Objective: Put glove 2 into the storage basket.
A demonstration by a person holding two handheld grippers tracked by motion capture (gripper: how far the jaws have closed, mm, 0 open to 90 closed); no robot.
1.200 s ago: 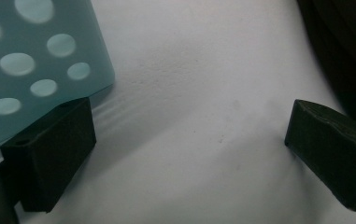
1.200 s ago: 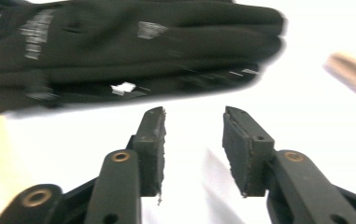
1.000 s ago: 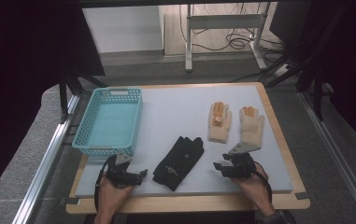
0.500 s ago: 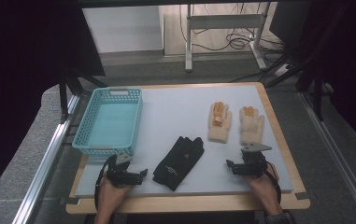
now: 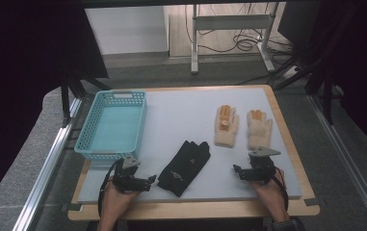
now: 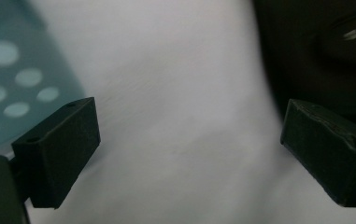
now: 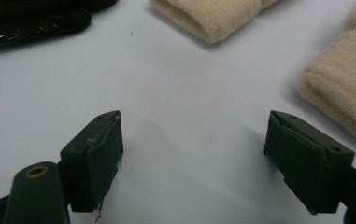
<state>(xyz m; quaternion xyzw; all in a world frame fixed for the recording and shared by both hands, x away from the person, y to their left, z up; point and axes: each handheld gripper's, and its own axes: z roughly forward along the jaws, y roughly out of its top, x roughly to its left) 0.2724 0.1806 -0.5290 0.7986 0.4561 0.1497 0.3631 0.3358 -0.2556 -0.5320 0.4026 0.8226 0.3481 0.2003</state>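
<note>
While the left tool (image 5: 148,181) stays parked at the near left of the surface (image 5: 181,115), just beside the cuff end of the black glove (image 5: 183,166), the right tool (image 5: 238,170) has shifted. One second ago it sat right under the cuff of the right-hand cream glove (image 5: 259,129); half a second ago it had slid further right, toward the surface's edge; now it is back a bit left, near the front edge, below that cuff and not touching it.

Left tool: jaws wide apart, nothing between them. Left gripper view shows bare white surface in the gap, the black glove (image 6: 320,51) dark and blurred close by the right jaw, and the teal basket (image 6: 12,79) blurred past the left jaw. Cannot tell if the right jaw touches the glove.

Right tool: jaws wide apart too, holding nothing. Right gripper view shows bare surface between them, the cream glove's cuff (image 7: 344,88) near the right jaw, a second cream glove (image 7: 213,16) ahead, and the black glove (image 7: 31,23) top left.

The gloves and the basket (image 5: 113,125) lie where they did before. The basket sits at the far left.
</note>
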